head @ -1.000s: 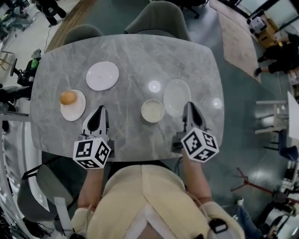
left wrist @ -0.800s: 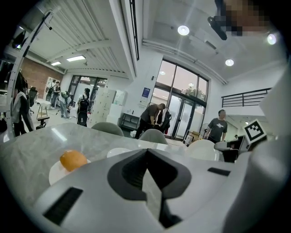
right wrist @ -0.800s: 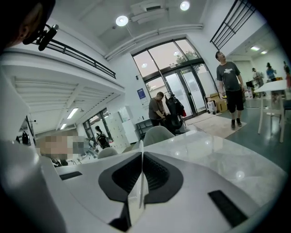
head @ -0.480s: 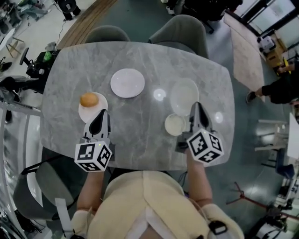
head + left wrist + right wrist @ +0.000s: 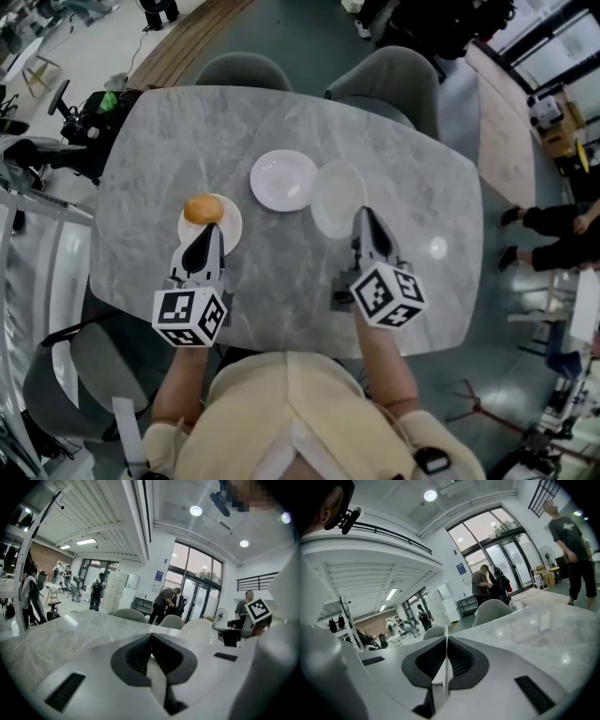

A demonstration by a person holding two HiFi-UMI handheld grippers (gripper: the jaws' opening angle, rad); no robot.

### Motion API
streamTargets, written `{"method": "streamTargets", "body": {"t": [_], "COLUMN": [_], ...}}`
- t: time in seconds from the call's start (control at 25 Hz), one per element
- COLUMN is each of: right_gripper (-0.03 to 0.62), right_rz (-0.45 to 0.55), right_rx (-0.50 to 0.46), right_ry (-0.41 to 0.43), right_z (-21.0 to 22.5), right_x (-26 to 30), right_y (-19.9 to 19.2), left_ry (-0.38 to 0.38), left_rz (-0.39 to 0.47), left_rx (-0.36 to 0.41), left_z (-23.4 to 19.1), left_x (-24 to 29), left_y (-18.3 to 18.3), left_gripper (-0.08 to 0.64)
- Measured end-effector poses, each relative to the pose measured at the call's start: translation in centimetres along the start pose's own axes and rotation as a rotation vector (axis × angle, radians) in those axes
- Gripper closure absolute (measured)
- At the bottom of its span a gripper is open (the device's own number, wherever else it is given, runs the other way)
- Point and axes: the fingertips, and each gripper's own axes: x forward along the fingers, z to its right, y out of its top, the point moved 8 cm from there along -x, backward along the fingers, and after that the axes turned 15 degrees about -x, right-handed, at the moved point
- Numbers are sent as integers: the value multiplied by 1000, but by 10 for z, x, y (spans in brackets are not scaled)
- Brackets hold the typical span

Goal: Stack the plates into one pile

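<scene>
The right gripper (image 5: 363, 217) has its fingers clamped on the near rim of a pale plate (image 5: 333, 195) at centre frame, just right of a white plate (image 5: 283, 180) on the desk (image 5: 281, 281). The left gripper (image 5: 202, 234) has its fingers closed and empty, over the near rim of the bun plate (image 5: 225, 234) at left.

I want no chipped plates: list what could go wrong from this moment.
1. The right gripper pinches the held plate only by its near rim, so the plate could tilt or slip.
2. Its edge is close beside the middle plate and may knock it instead of landing on top.
3. The left plate carries a bun. The shut left gripper at its rim could shove it, and stacking anything there would squash the bun.
</scene>
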Motion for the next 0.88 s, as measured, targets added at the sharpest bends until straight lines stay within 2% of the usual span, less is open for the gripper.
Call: {"method": "streamTargets", "body": {"t": [0.52, 0.88], "right_gripper": [580, 580], "right_rz": [-38, -44], "right_rx": [85, 222], "right_ry": [101, 96], "right_z": [-61, -69], "right_x": [72, 101], "right_y": [-24, -36], "left_ry": [38, 33], "left_rz": [-17, -36], "left_rx": [-16, -26], "left_z": [-52, -67], "left_x": [15, 33], "left_y": [16, 20], "left_gripper": [557, 557]}}
